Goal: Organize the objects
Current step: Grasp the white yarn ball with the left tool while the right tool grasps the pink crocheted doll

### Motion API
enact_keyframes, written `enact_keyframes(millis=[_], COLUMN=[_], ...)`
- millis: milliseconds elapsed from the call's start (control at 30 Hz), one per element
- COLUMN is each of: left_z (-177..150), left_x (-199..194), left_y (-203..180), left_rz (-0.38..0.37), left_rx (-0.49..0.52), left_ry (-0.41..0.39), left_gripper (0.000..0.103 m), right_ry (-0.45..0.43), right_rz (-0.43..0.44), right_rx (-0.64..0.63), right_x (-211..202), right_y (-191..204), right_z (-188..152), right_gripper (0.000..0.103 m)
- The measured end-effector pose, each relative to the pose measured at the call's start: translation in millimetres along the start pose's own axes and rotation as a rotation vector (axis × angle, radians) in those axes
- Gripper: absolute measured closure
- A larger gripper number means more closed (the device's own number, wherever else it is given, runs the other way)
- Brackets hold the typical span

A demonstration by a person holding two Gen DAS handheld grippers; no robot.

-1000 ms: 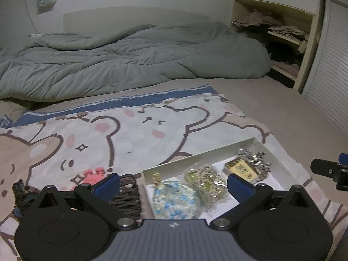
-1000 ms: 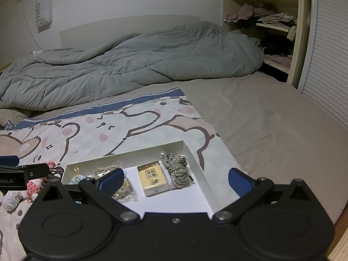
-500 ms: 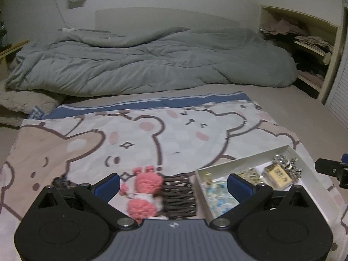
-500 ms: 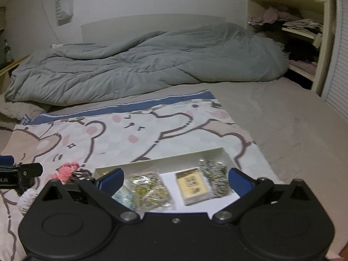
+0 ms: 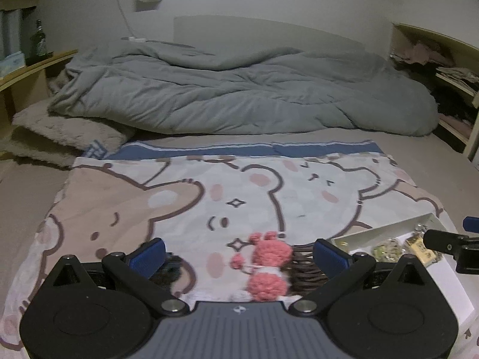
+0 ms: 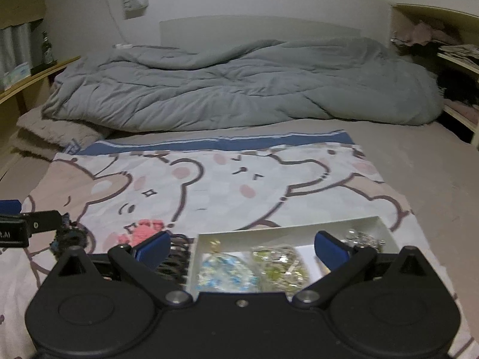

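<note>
A white shallow box [image 6: 287, 230] [image 5: 386, 230] lies on the bear-print blanket. It holds a blue-and-white packet [image 6: 226, 273], a green packet [image 6: 281, 261], a yellow card [image 5: 419, 246] and a silver trinket [image 6: 362, 239]. Left of the box lie a dark brown woven hair clip [image 5: 304, 264] [image 6: 175, 257], a pink fluffy hair tie [image 5: 266, 267] [image 6: 145, 230] and a dark scrunchie [image 6: 70, 239]. My left gripper [image 5: 239, 252] is open, with the pink tie between its fingers. Over the box's left half my right gripper [image 6: 241, 249] is open and empty.
A rumpled grey duvet [image 5: 239, 95] fills the back of the bed. Shelves with clothes [image 5: 443, 65] stand at the right, and a wooden ledge with a bottle [image 5: 37, 45] at the left. A beige folded throw [image 5: 66, 137] lies beside the blanket.
Both grippers have swung to the left. The left one left the box behind and now frames the pink tie and the hair clip; the right one now covers the box's left half.
</note>
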State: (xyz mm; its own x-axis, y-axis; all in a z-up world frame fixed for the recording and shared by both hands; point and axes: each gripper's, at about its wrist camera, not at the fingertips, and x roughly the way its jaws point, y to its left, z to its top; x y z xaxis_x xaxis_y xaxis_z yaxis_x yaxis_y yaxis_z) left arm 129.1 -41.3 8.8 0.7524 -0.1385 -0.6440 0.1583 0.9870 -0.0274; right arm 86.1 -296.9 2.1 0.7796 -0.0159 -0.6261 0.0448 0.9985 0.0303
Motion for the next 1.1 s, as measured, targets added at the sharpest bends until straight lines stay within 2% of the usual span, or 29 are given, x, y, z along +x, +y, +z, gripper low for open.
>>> enact_keyframes(millis=[200, 700, 833, 967, 1100], left_z=[-2.3, -7.0, -12.9, -19.1, -25.4], left_x=[-3.4, 2.9, 9.8, 21.9, 29.9], left_y=[26.8, 78.7, 85.9, 85.9, 83.1], left_rz=[0.043, 0.092, 0.076, 0.064, 0.018], left_rx=[-0.003, -0.072, -0.016, 0.051, 0.116], left_ry=[-0.001, 0.002, 0.003, 0.048, 0.063], left_gripper=[0.000, 0.000, 0.000, 0.000, 0.000], right_ry=[-0.001, 0.010, 0.021, 0.035, 0.094], right_rz=[0.029, 0.099, 0.078, 0.094, 0.091], right_rx=[-0.018, -0.039, -0.005, -0.006, 0.012], right_x=[7.6, 35.8, 46.6, 60.2, 79.1], right_y=[24.5, 79.7, 88.7, 95.5, 103.1], right_z=[4.7, 14.3, 18.0, 17.7, 17.5], right_gripper=[0.000, 0.000, 0.000, 0.000, 0.000])
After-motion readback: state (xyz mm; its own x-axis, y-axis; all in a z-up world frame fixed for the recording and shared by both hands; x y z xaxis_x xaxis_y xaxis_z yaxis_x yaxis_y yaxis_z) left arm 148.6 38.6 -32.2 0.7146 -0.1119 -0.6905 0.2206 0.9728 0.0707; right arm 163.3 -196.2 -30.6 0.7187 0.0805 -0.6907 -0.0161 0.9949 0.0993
